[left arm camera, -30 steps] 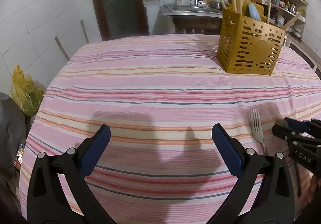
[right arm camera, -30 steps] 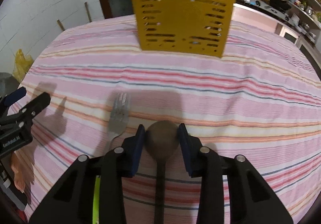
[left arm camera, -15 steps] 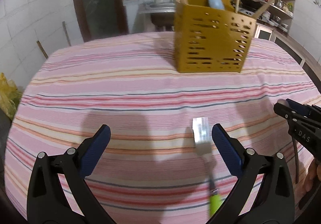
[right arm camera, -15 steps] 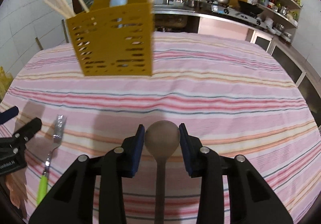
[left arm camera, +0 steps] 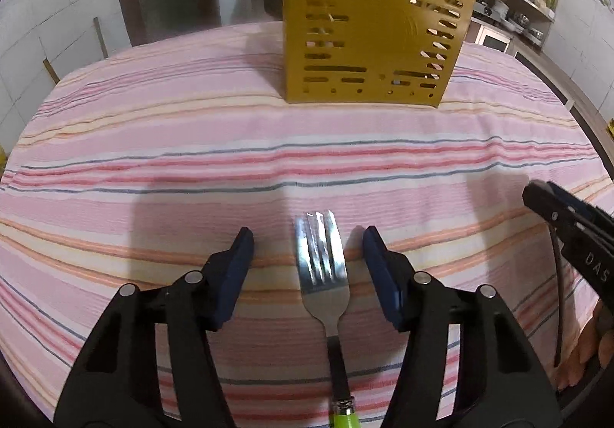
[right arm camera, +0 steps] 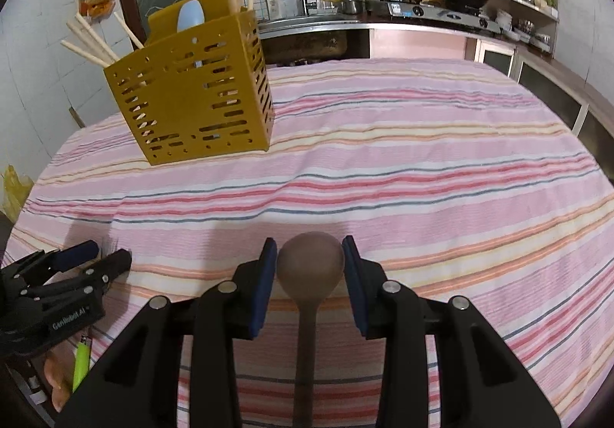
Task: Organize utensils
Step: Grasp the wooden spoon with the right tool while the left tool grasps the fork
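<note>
Progress, as we read it: partway. The yellow caddy (right arm camera: pixel 190 98) at upper left of the right wrist view already holds wooden sticks (right arm camera: pixel 92 42) and a pale blue piece (right arm camera: pixel 190 17). Two utensils are not yet in it.

We see the spoon (right arm camera: pixel 310 267) at lower centre of that view, its bowl clamped between the blue pads of the right gripper (right arm camera: pixel 310 261), handle running back under the camera. It looks ready to carry to the caddy.

In the left wrist view the fork (left arm camera: pixel 320 267) lies on the striped cloth (left arm camera: pixel 268 159) at lower centre, tines pointing up the frame. The left gripper (left arm camera: pixel 307 255) straddles it, jaws closing, pads not yet touching the metal; cloth shows on both sides of the tines. So we judge the fork grasp as under way and both drops as left to do.

Hard to make out:
- the fork's green handle is cut off at the bottom edge
- the spoon handle's end is hidden behind the gripper body
- the caddy's inside compartments are not visible, and its top is cropped in the left view
- whether the spoon is lifted or resting on the cloth, we cannot tell
</note>
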Demonstrator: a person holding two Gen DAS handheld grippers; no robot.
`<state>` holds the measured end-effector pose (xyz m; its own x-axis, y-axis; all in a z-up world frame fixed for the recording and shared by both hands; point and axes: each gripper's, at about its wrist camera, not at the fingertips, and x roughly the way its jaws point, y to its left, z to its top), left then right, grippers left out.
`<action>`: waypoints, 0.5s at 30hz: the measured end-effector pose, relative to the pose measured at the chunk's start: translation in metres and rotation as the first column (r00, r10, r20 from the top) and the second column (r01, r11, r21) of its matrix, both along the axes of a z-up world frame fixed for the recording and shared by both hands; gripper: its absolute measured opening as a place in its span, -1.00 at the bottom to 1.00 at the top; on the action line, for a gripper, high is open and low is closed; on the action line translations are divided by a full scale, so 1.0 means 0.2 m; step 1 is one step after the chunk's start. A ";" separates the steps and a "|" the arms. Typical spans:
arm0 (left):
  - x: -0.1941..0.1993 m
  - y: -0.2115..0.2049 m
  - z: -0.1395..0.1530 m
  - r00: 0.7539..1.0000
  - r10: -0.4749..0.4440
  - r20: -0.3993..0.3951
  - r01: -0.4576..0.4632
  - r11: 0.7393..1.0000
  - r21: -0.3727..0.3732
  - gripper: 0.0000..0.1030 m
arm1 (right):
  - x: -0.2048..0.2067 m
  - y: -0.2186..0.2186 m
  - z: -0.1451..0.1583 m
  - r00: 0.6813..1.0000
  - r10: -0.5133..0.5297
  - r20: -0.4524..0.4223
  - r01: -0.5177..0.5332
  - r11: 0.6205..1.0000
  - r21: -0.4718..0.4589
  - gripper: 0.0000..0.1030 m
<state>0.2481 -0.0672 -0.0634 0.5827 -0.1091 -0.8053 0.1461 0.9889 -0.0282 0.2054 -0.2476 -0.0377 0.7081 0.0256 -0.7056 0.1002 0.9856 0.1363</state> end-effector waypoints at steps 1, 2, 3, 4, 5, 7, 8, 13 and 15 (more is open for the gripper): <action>0.01 -0.01 0.00 1.000 0.001 -0.005 -0.001 1.000 0.006 0.05 | 0.00 0.00 -0.01 1.000 -0.001 -0.005 0.001 1.000 0.004 -0.31; 0.00 -0.01 0.00 1.000 0.001 -0.006 -0.001 1.000 0.012 0.01 | 0.01 0.00 -0.01 1.000 -0.002 -0.008 0.002 1.000 0.007 -0.31; 0.00 -0.02 0.00 1.000 0.002 -0.004 -0.002 1.000 0.023 -0.08 | 0.01 -0.01 -0.01 1.000 -0.004 -0.010 0.004 1.000 0.010 -0.31; -0.01 -0.02 -0.01 1.000 0.002 0.000 -0.002 1.000 0.025 -0.16 | 0.01 -0.01 -0.01 1.000 -0.006 -0.009 0.006 1.000 0.012 -0.31; -0.01 -0.02 -0.01 1.000 0.001 0.002 -0.001 1.000 0.025 -0.19 | 0.00 -0.01 -0.01 1.000 -0.008 -0.006 0.008 1.000 0.011 -0.31; -0.01 -0.03 0.00 1.000 0.002 0.004 -0.002 1.000 0.028 -0.33 | 0.00 0.00 -0.01 1.000 -0.008 -0.001 0.008 1.000 0.006 -0.31; -0.01 -0.03 0.01 1.000 0.004 0.003 -0.004 1.000 0.025 -0.36 | 0.00 0.00 -0.01 1.000 -0.005 0.000 0.005 1.000 0.002 -0.31; -0.01 -0.03 0.02 1.000 0.000 -0.005 0.000 1.000 0.010 -0.59 | -0.01 0.02 -0.01 1.000 0.002 0.003 -0.002 1.000 0.001 -0.31; -0.02 -0.02 0.02 1.000 -0.003 -0.006 0.003 1.000 0.007 -0.59 | -0.02 0.02 -0.01 1.000 0.006 0.005 -0.006 1.000 -0.004 -0.31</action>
